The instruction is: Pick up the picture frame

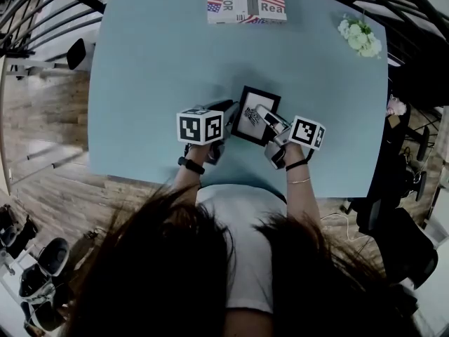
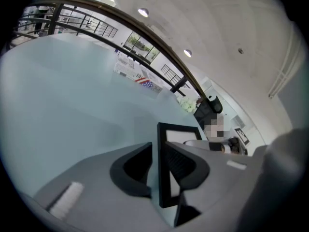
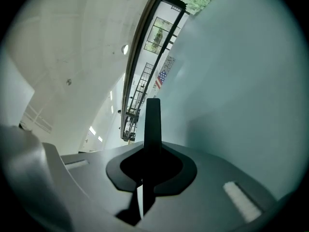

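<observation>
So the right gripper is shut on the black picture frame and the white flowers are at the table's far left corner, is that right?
Not quite. The white flowers are at the far right corner of the table, as the head view shows. The rest holds: the right gripper is shut on the black picture frame.

Frame (image 1: 254, 111) between two grippers, over the table's (image 1: 154, 69) near side

The frame's left edge sits between the left gripper's (image 1: 228, 111) jaws, and its right edge between the right gripper's (image 1: 270, 121). A box (image 1: 246, 2) lies well ahead of both, and flowers (image 1: 360, 36) lie ahead and right of the right gripper.
</observation>
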{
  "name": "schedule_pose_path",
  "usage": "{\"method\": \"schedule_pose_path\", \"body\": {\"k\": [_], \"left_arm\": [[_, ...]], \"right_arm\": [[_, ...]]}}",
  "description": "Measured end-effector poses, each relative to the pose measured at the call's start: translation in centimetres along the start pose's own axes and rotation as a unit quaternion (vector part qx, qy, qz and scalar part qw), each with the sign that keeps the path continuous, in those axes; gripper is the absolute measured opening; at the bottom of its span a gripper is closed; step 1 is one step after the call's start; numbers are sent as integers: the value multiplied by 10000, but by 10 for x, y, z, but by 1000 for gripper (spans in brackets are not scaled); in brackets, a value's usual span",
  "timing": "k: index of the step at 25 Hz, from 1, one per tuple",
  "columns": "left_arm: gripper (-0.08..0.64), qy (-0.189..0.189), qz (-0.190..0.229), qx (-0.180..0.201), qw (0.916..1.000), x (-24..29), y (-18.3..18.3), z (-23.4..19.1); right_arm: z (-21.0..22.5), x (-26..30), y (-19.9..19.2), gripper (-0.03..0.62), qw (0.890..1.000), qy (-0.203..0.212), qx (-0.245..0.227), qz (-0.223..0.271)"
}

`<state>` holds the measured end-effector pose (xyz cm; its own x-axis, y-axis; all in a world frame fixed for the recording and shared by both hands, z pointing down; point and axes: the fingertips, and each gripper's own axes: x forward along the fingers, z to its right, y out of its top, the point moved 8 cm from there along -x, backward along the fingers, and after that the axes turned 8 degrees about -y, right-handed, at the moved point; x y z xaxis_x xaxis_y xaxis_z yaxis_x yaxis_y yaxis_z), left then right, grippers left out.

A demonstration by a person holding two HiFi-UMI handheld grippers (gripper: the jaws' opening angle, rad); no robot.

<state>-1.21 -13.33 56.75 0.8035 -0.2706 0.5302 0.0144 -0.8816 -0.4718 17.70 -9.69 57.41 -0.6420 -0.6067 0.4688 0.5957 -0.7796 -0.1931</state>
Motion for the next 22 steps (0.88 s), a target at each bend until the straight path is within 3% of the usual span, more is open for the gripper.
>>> {"method": "schedule_pose_path", "body": {"k": [7, 12, 18, 22], "left_arm": [[137, -82, 572, 233, 9981, -27, 8, 25], [136, -93, 904, 521, 9945, -53, 13, 49], [135, -51, 1354, 965, 9861, -85, 20, 80], [135, 40, 1613, 1333, 9779, -105, 22, 101]], "right_arm": [[-36, -23, 16, 14, 9980, 337, -495, 193], [-64, -49, 18, 14, 9929, 352, -1056, 417], [-96, -87, 15, 14, 9805, 361, -1799, 709], [-115, -113, 14, 14, 9653, 220, -2383, 1044]]}}
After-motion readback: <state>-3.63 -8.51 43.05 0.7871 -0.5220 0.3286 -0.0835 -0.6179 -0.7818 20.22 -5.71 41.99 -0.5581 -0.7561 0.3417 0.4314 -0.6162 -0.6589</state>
